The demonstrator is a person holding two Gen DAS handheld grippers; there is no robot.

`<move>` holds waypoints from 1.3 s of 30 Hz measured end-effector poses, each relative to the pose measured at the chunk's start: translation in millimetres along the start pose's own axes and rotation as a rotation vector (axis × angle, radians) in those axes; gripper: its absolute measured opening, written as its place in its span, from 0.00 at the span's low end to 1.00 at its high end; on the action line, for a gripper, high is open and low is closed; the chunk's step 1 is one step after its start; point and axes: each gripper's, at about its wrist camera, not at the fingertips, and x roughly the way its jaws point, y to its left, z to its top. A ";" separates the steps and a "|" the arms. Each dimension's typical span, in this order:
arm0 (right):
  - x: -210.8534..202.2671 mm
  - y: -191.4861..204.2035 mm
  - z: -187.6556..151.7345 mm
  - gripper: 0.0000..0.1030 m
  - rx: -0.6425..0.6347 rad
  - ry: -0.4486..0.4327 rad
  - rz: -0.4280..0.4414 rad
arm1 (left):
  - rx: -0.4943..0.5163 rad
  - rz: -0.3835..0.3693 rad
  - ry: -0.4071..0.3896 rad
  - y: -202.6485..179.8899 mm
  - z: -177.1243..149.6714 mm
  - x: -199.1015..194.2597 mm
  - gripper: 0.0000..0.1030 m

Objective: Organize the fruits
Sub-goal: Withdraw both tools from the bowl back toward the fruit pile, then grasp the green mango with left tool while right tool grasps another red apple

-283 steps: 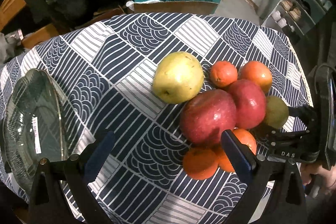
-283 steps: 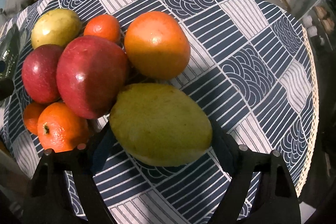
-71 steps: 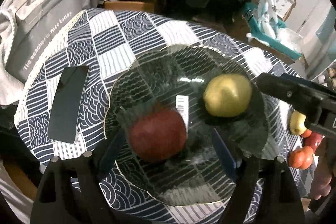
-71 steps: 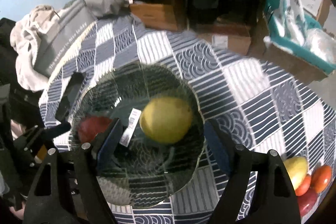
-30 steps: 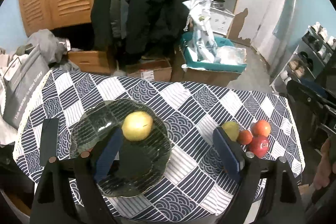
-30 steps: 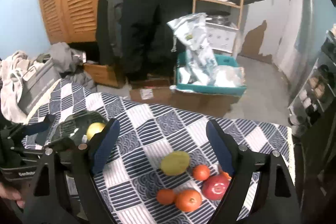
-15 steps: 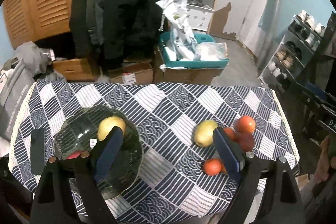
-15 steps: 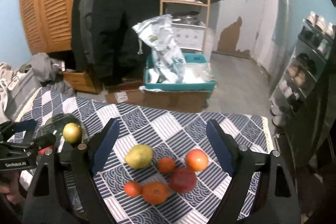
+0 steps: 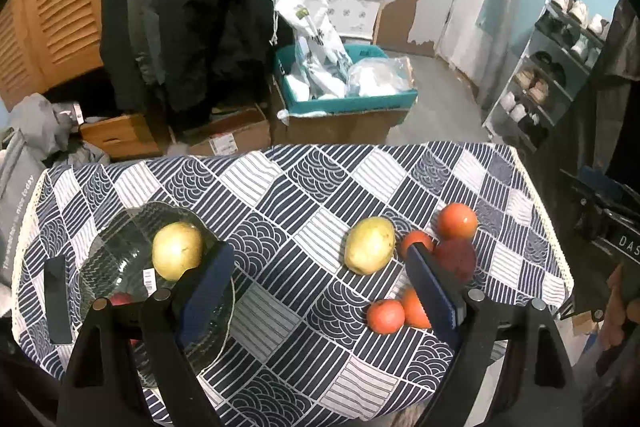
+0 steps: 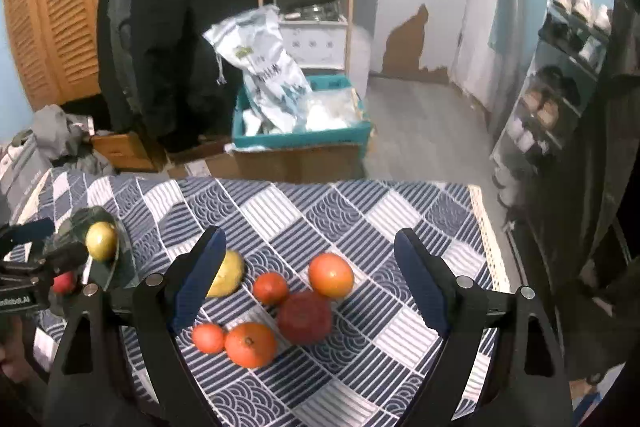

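As two fruits already lie in the glass bowl [image 9: 104, 247], stage: partway.
Left gripper [image 9: 317, 251]: jaws apart, empty, beside bowl.
Right gripper [image 10: 309, 233]: jaws apart, empty, framing loose fruits [image 10: 305, 317] right of bowl, likely next pick.

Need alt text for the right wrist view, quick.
Open right gripper, holding nothing, hangs above loose fruit on the checked tablecloth: a red apple, four oranges and a pear. Far left, the glass plate holds another pear.

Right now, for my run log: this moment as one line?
left gripper: open, empty | right gripper: open, empty | glass bowl: pear, apple | tablecloth: six fruits
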 end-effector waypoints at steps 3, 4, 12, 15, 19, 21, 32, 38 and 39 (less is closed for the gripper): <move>14.7 -4.4 -6.7 0.83 0.007 0.040 -0.003 | 0.005 0.012 0.019 -3.5 -1.5 12.2 0.86; 20.9 -5.4 -9.3 0.83 0.004 0.055 -0.008 | 0.006 0.013 0.026 -4.8 -2.2 16.2 0.86; 61.8 -6.5 -31.0 0.83 0.001 0.174 0.006 | 0.046 0.042 0.084 -16.4 -10.6 51.8 0.86; 80.1 -5.9 -41.6 0.83 0.003 0.229 0.017 | 0.053 0.051 0.108 -20.0 -14.8 65.9 0.86; 98.4 -6.7 -53.0 0.83 0.009 0.282 0.015 | 0.064 0.056 0.136 -22.9 -19.3 82.1 0.86; 107.6 -7.0 -58.6 0.83 0.015 0.308 0.015 | 0.076 0.066 0.149 -25.1 -21.7 89.9 0.86; 152.0 -1.7 -81.8 0.83 0.026 0.428 0.036 | 0.094 0.091 0.206 -25.2 -32.6 116.0 0.86; 170.4 1.9 -89.2 0.83 0.029 0.478 0.028 | 0.100 0.094 0.225 -24.7 -35.6 124.6 0.86; 172.7 1.7 -90.6 0.83 0.031 0.486 0.026 | 0.098 0.091 0.229 -24.9 -35.9 125.7 0.86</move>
